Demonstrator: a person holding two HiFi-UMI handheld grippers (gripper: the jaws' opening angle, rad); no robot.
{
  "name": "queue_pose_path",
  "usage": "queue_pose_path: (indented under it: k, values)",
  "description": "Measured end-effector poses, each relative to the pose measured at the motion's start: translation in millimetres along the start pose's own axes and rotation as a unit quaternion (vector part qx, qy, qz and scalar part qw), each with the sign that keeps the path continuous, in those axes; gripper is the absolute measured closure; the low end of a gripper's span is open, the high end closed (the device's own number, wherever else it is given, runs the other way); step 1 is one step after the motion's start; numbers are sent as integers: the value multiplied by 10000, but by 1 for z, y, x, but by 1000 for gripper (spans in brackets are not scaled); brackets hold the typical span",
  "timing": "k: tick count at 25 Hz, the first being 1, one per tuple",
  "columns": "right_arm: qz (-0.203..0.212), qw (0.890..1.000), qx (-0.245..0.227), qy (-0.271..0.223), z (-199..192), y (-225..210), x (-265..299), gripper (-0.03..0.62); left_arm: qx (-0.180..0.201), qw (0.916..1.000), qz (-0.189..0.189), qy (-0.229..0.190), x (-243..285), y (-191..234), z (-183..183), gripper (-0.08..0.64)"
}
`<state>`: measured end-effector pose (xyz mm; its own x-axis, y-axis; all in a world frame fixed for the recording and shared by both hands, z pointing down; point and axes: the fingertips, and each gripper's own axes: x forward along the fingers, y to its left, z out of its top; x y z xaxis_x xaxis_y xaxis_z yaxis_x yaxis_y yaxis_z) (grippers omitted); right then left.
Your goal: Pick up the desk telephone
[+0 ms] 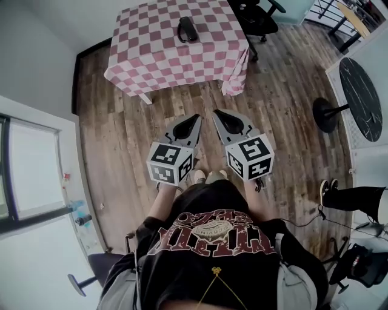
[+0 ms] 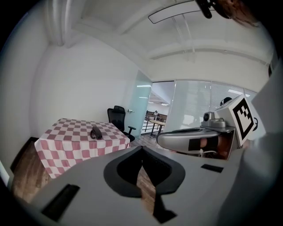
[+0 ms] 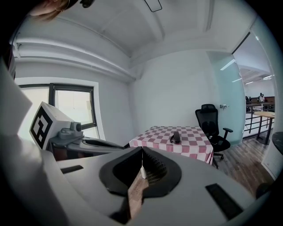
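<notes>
The phone (image 1: 187, 28) lay on the far half of a table (image 1: 157, 54) covered by a pink-and-white checked cloth (image 1: 233, 75) that hung over the edges. It was a dark handset-type set, sitting a little right of the table's middle, with nothing else on the cloth around it. A black chair (image 1: 257, 18) stood just beyond the table's far right corner.

The person stood on the wooden floor (image 1: 121, 139), well short of the table, with both grippers held out in front, side by side and pointed toward it. The left gripper (image 1: 195, 116) had its jaws closed tip to tip, with nothing between them; only floor showed through the gap behind the tips. The right gripper (image 1: 216, 112) was likewise closed and empty, its jaws meeting at the front. Both were well apart from the phone, neither touching the table or the cloth.

Off to the right stood a round table (image 1: 362, 100) with a dark top, and a window (image 1: 30, 169) was on the left wall.
</notes>
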<state>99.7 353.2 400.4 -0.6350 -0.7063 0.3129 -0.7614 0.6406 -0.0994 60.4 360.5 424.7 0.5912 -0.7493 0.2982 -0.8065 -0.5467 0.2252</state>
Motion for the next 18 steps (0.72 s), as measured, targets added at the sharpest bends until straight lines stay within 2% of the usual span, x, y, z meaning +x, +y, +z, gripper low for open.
queue_pose_path:
  k: [5,10,18]
  values:
    - [85,9999,-8,88,2,1,12,574,-179,9998,22,-46,0,11,0,552]
    - [215,9995,-82,207,1,-3,33,574,-185,9996,185,54,6,28,-1,552]
    - [539,9982,81,255,15,-29,80,574,-258,9992,309,63,48,65,19,552]
